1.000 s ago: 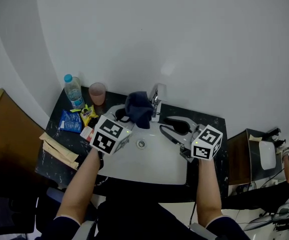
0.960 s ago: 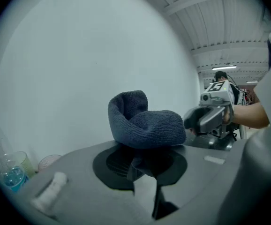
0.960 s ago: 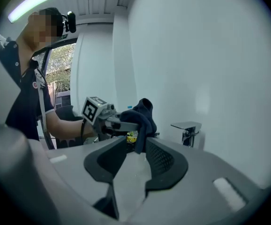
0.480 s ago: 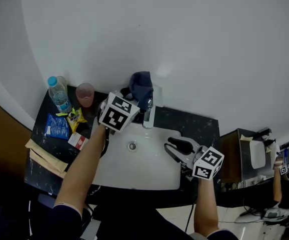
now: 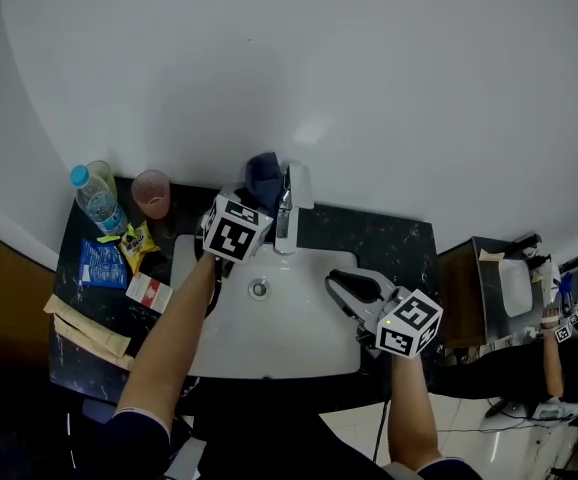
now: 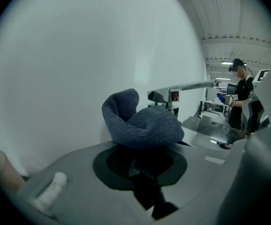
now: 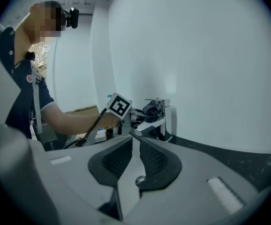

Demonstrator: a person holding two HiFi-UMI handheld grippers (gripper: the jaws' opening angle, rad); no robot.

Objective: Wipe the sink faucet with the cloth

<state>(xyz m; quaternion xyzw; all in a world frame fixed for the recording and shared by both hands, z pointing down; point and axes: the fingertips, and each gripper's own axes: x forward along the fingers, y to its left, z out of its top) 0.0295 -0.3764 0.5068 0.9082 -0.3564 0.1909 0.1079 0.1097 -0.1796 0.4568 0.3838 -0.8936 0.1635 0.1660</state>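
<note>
Along the left of the dark counter (image 5: pixel 409 253) stand a clear bottle (image 5: pixel 97 196) with a blue cap and a pink cup (image 5: pixel 151 192). In front of them lie a yellow packet (image 5: pixel 134 240), a blue packet (image 5: pixel 100 264), a red-and-white box (image 5: pixel 149 292) and brown cardboard (image 5: pixel 87 330). The packets and box carry print, but none of it is large enough to read. The only clear marks are the black-and-white squares on each gripper's cube.

The left gripper (image 5: pixel 250 200) reaches over the white sink (image 5: pixel 299 353), clenched on the dark blue cloth (image 5: pixel 264 173). The cloth sits bunched against the left side of the faucet (image 5: pixel 287 213), near its top. The left gripper view shows the cloth's ribbed weave mounded over the jaw tips and a small red mark on the chrome behind it — details lost from above. It also shows a bystander (image 6: pixel 241 97) in dark clothes standing far off.

The right gripper (image 5: pixel 347 286) hovers over the right part of the sink, well apart from the faucet. Its jaws have just been closing and grasp nothing: a slim gap remains between the ridged pads. The right gripper view alone shows the person's bare forearm (image 7: pixel 74 121) and dark short sleeve, with the cloth against the faucet beyond. At the head view's far right stands a low cabinet (image 5: pixel 489 298)
</note>
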